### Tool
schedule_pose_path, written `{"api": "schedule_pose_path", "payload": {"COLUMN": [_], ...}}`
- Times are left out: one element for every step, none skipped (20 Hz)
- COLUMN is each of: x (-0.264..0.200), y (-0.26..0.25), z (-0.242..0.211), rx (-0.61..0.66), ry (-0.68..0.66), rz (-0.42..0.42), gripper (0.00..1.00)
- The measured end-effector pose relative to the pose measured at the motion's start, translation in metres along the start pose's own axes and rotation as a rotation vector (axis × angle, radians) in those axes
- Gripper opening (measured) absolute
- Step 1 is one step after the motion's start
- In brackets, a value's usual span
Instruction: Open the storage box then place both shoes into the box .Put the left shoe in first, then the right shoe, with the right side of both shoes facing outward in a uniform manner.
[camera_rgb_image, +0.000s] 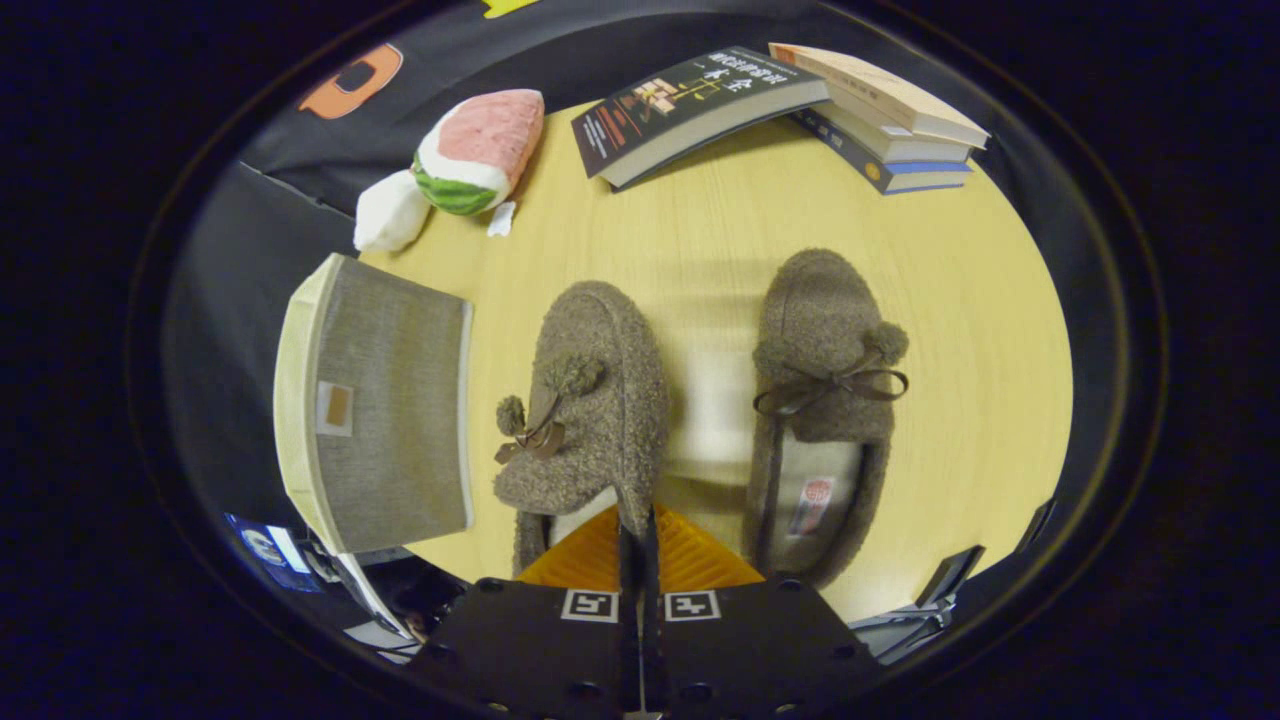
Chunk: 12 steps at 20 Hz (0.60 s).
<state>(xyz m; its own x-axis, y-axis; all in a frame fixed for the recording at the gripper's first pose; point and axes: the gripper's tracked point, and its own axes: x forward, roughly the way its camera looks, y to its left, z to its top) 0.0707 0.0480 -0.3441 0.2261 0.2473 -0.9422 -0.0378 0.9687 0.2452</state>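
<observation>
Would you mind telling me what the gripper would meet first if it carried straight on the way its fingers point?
The gripper looks shut on the side wall of the left shoe. Straight ahead lies that shoe's toe; beyond it bare table, then the books, though depth is unclear.

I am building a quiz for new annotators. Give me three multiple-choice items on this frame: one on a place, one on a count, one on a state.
1. Where is the storage box?
A. beside the left shoe, away from the right shoe
B. between the shoes
C. on the books

2. How many books lie in the stack beyond the shoes?
A. one
B. four
C. nine

3. The gripper is
A. wide open
B. shut on the left shoe's heel edge
C. holding a book

Key: 1 A, the box sits alongside that shoe; 2 B, one dark cover leans on three stacked; 3 B, both orange fingers pinch the fleece rim.
</observation>
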Motion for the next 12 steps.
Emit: {"api": "schedule_pose_path", "payload": {"x": [-0.012,-0.024,-0.036,-0.047,-0.058,-0.068,-0.077,-0.087,-0.094,-0.103,-0.110,-0.117], "y": [0.006,0.015,0.024,0.034,0.044,0.055,0.068,0.081,0.097,0.115,0.135,0.156], "z": [0.000,0.000,-0.001,-0.002,-0.002,-0.002,-0.002,-0.001,-0.001,-0.001,-0.001,0.000], "rx": [0.007,0.012,0.011,0.009,0.004,0.002,-0.004,-0.010,-0.017,-0.018,-0.025,-0.031], "ry": [-0.011,-0.021,-0.028,-0.035,-0.038,-0.040,-0.043,-0.050,-0.056,-0.062,-0.062,-0.063], "rz": [0.008,0.020,0.031,0.041,0.045,0.048,0.052,0.061,0.073,0.093,0.115,0.141], "gripper": [0.02,0.02,0.02,0.02,0.02,0.02,0.02,0.02,0.02,0.02,0.02,0.02]}}
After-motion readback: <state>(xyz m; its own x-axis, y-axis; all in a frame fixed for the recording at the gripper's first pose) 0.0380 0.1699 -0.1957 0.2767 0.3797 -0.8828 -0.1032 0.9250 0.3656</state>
